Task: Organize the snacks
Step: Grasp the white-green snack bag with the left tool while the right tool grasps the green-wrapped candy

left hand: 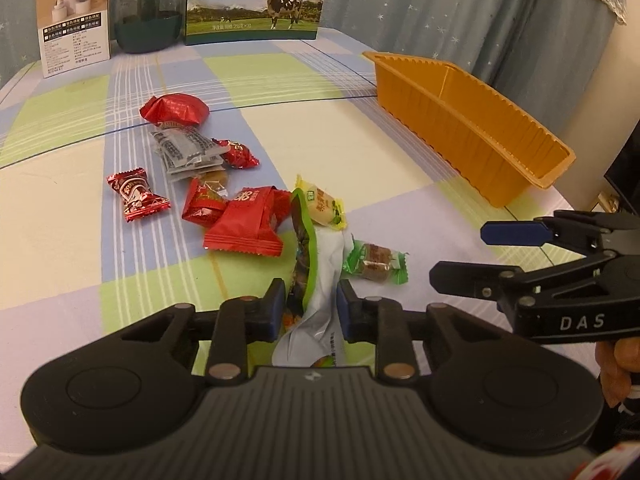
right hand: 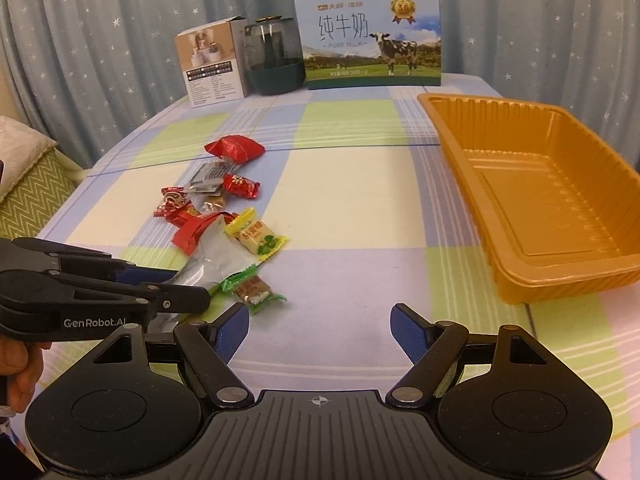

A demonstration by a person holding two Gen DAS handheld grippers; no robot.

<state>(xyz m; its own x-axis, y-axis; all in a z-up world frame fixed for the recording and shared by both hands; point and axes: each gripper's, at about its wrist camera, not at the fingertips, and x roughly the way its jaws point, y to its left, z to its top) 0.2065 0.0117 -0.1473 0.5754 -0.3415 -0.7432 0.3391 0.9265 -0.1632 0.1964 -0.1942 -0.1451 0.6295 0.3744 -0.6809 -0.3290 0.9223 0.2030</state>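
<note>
My left gripper (left hand: 311, 304) is shut on a long green and silver snack packet (left hand: 316, 264), which also shows in the right wrist view (right hand: 216, 256), at the near end of a snack pile. Several red wrapped candies (left hand: 240, 220), grey sachets (left hand: 184, 152), a yellow candy (right hand: 256, 236) and a green-wrapped bar (right hand: 252, 288) lie on the checked tablecloth. My right gripper (right hand: 320, 332) is open and empty over the cloth, right of the pile. An empty orange tray (right hand: 520, 276) stands at the right.
At the table's far edge stand a milk carton box (right hand: 368, 40), a dark glass jar (right hand: 274, 60) and a small white box (right hand: 210, 64). Curtains hang behind. A cushioned seat (right hand: 28, 184) sits left of the table.
</note>
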